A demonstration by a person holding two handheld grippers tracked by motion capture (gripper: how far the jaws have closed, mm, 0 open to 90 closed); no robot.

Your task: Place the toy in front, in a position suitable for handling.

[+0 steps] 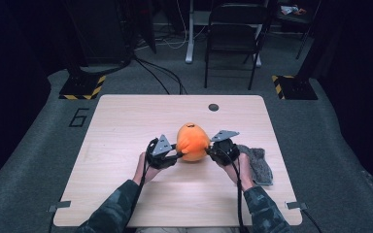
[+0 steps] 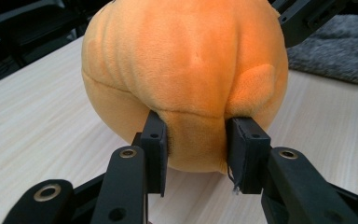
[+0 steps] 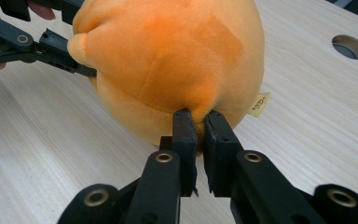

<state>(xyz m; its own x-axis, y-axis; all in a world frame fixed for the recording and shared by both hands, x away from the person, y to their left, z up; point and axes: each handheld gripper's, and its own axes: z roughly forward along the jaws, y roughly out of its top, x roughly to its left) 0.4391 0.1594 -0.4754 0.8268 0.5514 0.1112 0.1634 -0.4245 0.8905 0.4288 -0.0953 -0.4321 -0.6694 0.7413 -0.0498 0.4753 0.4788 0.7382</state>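
Gripping: both grippers pinch one orange plush toy [image 1: 193,141] from opposite sides, mid-table.
Plush toy: round, soft, orange, w/ seams and a small tag [image 3: 259,104] near its underside; in the high view it sits between the two grippers, roughly centre of the table [image 1: 126,126].
Left gripper [image 1: 178,155]: jaws clamped on a fold of the toy's lower side; the left gripper view shows the pads [image 2: 156,140] pressed into the fabric w/ a thick wad of plush between them (so the jaws stand a fair way apart).
Right gripper [image 1: 209,151]: jaws nearly together, nipping a thin pinch of plush low on the toy; the right gripper view shows only a narrow gap between the pads [image 3: 185,133].
Toy vs table: underside looks close to the tabletop; whether it touches or hangs just off it I can't tell from these angles.
Grey cloth [image 1: 259,162]: lies flat on the table to the right of the right gripper, partly under the person's right hand [image 1: 243,167].
Table hole [image 1: 213,107]: round opening near the far edge, well apart from the toy.
Left hand [image 1: 143,167]: wraps the left gripper's body, forearm in a camo sleeve.
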